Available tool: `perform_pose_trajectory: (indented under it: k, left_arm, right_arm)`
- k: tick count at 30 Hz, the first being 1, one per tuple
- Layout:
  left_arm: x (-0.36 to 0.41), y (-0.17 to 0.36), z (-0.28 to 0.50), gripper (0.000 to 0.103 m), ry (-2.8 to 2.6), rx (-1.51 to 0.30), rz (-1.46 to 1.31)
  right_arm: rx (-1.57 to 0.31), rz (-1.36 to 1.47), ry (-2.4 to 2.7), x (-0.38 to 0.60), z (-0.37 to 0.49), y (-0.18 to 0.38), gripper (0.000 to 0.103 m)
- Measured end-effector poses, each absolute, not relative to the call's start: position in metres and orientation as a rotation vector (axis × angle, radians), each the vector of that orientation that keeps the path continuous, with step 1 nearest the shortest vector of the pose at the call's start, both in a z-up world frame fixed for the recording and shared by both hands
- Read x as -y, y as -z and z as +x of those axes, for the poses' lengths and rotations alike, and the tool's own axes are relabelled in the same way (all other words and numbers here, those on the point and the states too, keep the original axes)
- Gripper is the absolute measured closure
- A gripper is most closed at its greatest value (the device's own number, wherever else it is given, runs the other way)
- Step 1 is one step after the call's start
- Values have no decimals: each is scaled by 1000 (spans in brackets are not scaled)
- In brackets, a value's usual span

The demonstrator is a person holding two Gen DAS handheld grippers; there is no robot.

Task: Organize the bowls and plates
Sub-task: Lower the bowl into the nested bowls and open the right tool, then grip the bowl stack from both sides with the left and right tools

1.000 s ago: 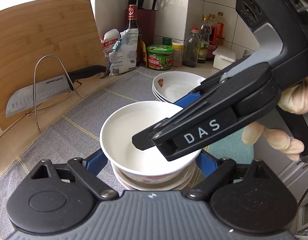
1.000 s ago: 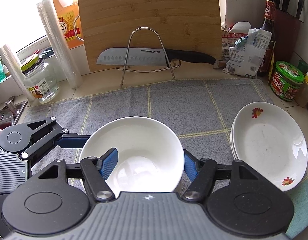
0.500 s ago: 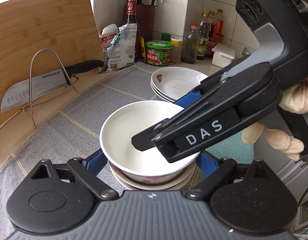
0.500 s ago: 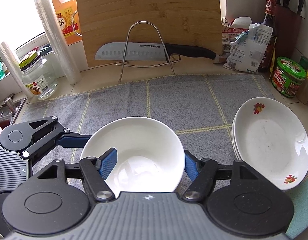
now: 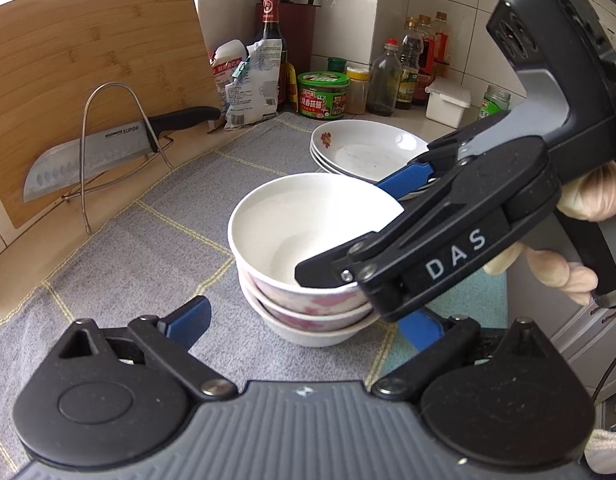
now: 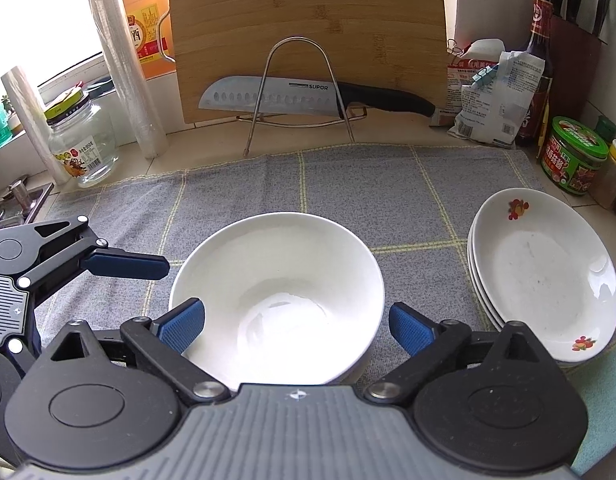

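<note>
And now both jaws have just swung wide: the right hand-held gripper (image 6: pixel 295 326) stands apart around the near rim of the top white bowl (image 6: pixel 277 300), one blue pad inside, one outside, neither pressing, while the left hand-held gripper (image 5: pixel 303 322) is spread either side of the bowl stack (image 5: pixel 308 316), clear of it. That top bowl sits nested on two others on the grey checked cloth (image 6: pixel 348 192) over the desk, and the stack of flowered plates (image 6: pixel 544 276) rests just to its right, apart from it.
</note>
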State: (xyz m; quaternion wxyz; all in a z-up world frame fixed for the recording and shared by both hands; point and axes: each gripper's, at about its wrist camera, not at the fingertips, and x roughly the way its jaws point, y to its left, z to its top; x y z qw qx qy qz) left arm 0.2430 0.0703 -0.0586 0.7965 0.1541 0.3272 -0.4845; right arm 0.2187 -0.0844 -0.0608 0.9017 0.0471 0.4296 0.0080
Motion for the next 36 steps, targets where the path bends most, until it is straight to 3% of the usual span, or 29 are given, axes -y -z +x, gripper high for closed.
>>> perform_pose_trajectory:
  k: [9, 24, 36]
  left_arm:
    - [-84, 73, 243, 4, 1019, -732, 343]
    - [-53, 115, 230, 1, 880, -874, 347]
    - [-41, 121, 215, 0, 730, -843, 341]
  right_arm:
    - [-809, 141, -4, 94, 199, 43, 0]
    - [-821, -22, -209, 115, 177, 38, 0]
    - [-905, -160, -437, 158, 190, 91, 0]
